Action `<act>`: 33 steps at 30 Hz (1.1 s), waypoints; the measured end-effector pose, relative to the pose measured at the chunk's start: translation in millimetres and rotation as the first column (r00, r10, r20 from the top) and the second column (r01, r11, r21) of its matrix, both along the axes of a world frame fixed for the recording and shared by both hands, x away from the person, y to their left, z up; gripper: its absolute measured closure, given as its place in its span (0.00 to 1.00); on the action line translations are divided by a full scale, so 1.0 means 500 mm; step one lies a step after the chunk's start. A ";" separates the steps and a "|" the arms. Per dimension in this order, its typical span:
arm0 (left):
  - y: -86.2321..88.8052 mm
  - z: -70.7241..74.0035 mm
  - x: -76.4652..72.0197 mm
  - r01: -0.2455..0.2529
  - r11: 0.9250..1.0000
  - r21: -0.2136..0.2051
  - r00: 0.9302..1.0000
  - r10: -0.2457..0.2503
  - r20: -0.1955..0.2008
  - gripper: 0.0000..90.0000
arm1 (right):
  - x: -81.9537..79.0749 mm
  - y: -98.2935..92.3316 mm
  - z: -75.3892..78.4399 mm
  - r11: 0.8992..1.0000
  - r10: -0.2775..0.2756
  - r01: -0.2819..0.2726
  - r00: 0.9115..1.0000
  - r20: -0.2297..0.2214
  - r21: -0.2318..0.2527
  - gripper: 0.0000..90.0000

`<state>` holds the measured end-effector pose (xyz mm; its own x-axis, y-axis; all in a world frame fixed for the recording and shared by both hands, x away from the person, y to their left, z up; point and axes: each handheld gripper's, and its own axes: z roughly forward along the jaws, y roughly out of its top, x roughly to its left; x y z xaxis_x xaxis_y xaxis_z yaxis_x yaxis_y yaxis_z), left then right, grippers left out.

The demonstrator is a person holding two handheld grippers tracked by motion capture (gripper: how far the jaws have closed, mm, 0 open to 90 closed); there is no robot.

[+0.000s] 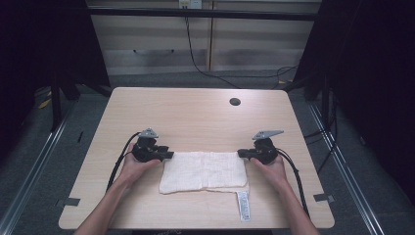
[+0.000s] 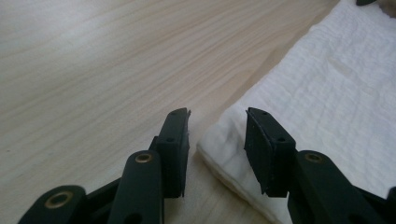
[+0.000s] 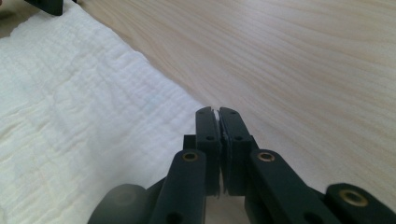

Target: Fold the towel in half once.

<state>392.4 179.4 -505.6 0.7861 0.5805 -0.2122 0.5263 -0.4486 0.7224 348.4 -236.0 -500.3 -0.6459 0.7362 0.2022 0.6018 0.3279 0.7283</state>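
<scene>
Pale wood table, dark room round it; cloth is the ref. point throughout.

Nearest: white tag hangs off cloth's near right corner, toward table's near edge. A lower layer sticks out along the cloth's near edge, so it's prob. folded already.

Cloth: white, crinkled, lying flat at table's near-centre, between both hands.

L gripper: at cloth's far left corner. Jaws part open, one to each side of the corner; pads not pressing on it, so no hold yet. Judged: lined up to pinch that corner.

R gripper: at cloth's far right corner. Jaws closed tight in its own view. A pale sliver shows in the seam, but can't tell if that's cloth; cloth edge lies just left of the tips. Grip on fabric unconfirmed.

Judged reason for layout: a hand at each far corner suits lifting or folding that edge evenly; needs both corners pinched first.

Beyond cloth: bare table, cable hole near far edge, cabinets behind.
</scene>
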 end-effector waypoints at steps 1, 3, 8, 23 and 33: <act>-0.001 0.000 -0.001 -0.001 1.000 0.001 1.000 0.001 0.002 0.66 | 0.000 0.000 0.000 1.000 0.000 0.000 1.000 -0.002 0.001 0.97; -0.004 0.000 -0.005 -0.007 1.000 0.014 1.000 0.007 0.022 0.68 | 0.000 0.000 0.000 1.000 -0.001 0.001 1.000 -0.002 0.002 0.97; -0.001 -0.002 -0.014 0.031 0.999 0.016 0.999 -0.032 0.025 0.81 | 0.000 -0.001 0.000 1.000 -0.002 0.002 1.000 -0.005 0.012 0.97; 0.004 0.002 -0.018 0.034 0.999 -0.011 0.999 -0.034 0.013 0.95 | -0.006 -0.005 0.013 0.999 -0.003 0.002 1.000 0.014 0.036 0.97; 0.015 0.031 -0.025 0.033 0.997 -0.067 0.999 -0.030 0.044 0.96 | -0.013 -0.004 0.029 0.999 0.006 -0.008 0.999 0.050 0.048 0.97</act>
